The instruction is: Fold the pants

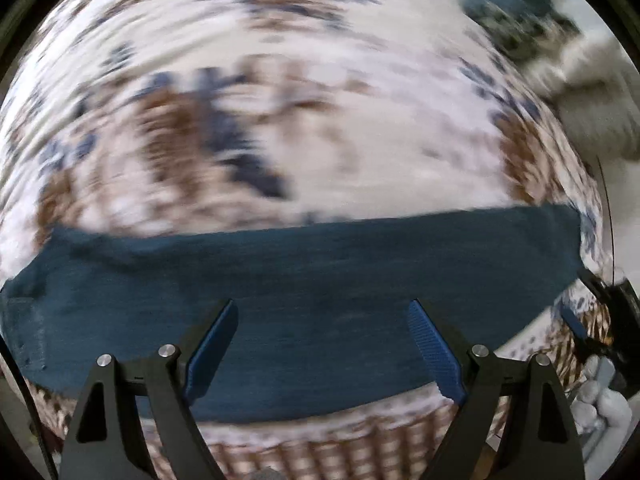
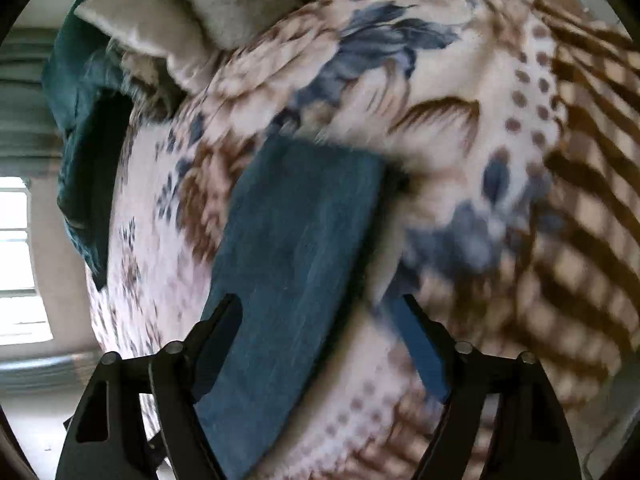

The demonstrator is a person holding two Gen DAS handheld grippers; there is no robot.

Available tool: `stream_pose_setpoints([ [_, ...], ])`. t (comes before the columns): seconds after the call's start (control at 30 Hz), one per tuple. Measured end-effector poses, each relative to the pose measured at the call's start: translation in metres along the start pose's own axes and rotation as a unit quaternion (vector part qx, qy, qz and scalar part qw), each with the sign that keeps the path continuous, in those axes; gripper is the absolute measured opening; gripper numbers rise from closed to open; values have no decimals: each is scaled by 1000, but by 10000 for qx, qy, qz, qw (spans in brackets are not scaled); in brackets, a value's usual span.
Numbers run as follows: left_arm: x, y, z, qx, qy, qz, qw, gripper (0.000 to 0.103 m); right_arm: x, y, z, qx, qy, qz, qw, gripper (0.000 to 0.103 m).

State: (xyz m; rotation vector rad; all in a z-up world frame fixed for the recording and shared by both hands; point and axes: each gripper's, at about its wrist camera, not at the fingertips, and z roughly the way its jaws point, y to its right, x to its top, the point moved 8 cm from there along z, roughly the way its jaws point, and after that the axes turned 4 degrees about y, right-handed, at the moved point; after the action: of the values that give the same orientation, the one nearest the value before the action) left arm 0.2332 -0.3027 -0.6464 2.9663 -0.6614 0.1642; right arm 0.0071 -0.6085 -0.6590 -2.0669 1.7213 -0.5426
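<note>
The pants (image 1: 296,280) lie flat as a long folded band on the bedspread (image 1: 320,112), beneath the left gripper (image 1: 322,344); its jaws stand wide apart, holding nothing. In the right view the pants (image 2: 296,240) run up between the parted jaws of the right gripper (image 2: 320,344), unclamped. The bedspread is floral with a checked border. A heap of clothes (image 2: 132,40) lies beyond. A window (image 2: 16,256) shows left.
</note>
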Motion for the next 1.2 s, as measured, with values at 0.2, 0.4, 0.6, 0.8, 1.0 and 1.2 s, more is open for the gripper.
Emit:
stream_pose_setpoints([
  [0.2, 10, 66, 56, -7, -93, 459, 9989, 87, 35, -3, 28, 965, 83, -72, 9953, 68],
  [0.4, 15, 66, 97, 76, -191, 360, 9991, 103, 38, -22, 57, 1690, -386, -71, 9848, 59],
  [0.6, 15, 70, 101, 237, -89, 231, 9994, 103, 51, -34, 71, 2090, -485, 119, 9766, 55],
  [0.8, 9, 72, 90, 506, -32, 210, 9985, 103, 45, -44, 81, 1584, -557, -395, 9850, 9],
  [1.0, 11, 56, 76, 707, 70, 34, 9975, 103, 44, -63, 56, 1304, -205, -725, 9886, 7],
  [1.2, 14, 14, 38, 638, 272, -462, 9965, 103, 24, -109, 17, 1393, -19, -1149, 9836, 7],
])
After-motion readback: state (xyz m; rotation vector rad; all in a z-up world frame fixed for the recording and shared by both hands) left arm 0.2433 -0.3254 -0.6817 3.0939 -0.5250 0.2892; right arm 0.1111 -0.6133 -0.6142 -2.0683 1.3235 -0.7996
